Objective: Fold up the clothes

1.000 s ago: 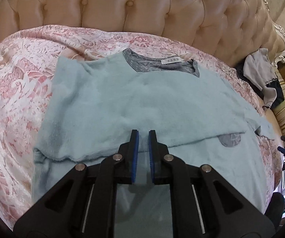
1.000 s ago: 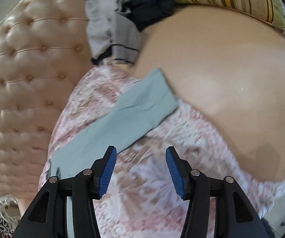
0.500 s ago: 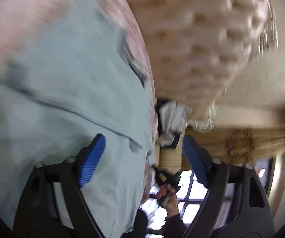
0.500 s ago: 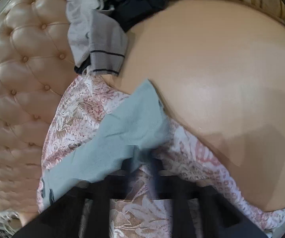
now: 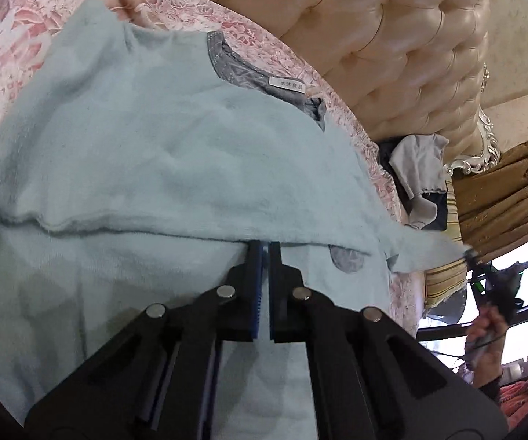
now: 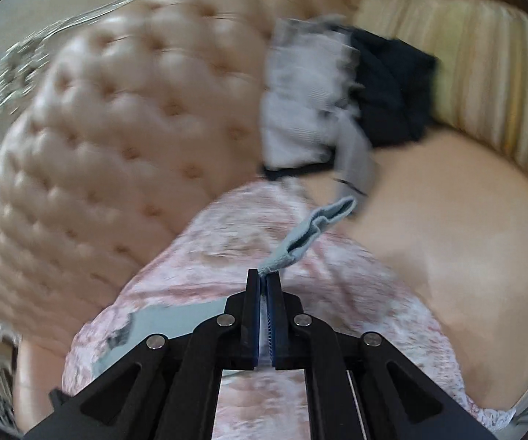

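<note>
A light blue sweater (image 5: 175, 154) with a grey collar (image 5: 241, 73) lies on the pink floral bedspread (image 5: 14, 36), its lower part folded up across the body. My left gripper (image 5: 264, 245) is shut on the sweater at that folded edge. The sweater's right sleeve (image 5: 421, 253) is pulled out sideways and lifted off the bed. In the right wrist view, my right gripper (image 6: 264, 275) is shut on the sleeve (image 6: 311, 227), whose crumpled end sticks out past the tips. A hand (image 5: 487, 330) holds that gripper at the far right.
A tufted beige headboard (image 5: 392, 55) runs behind the bed. A pile of grey and dark clothes (image 6: 319, 110) lies by the headboard, next to a striped pillow (image 6: 465, 73). Bare beige sheet (image 6: 447, 238) lies beyond the bedspread. Curtains (image 5: 502, 190) hang at the right.
My right gripper went from open above the flat sleeve to shut on it and has lifted it. My left gripper swung, opened wide, then came back shut at the folded edge.
</note>
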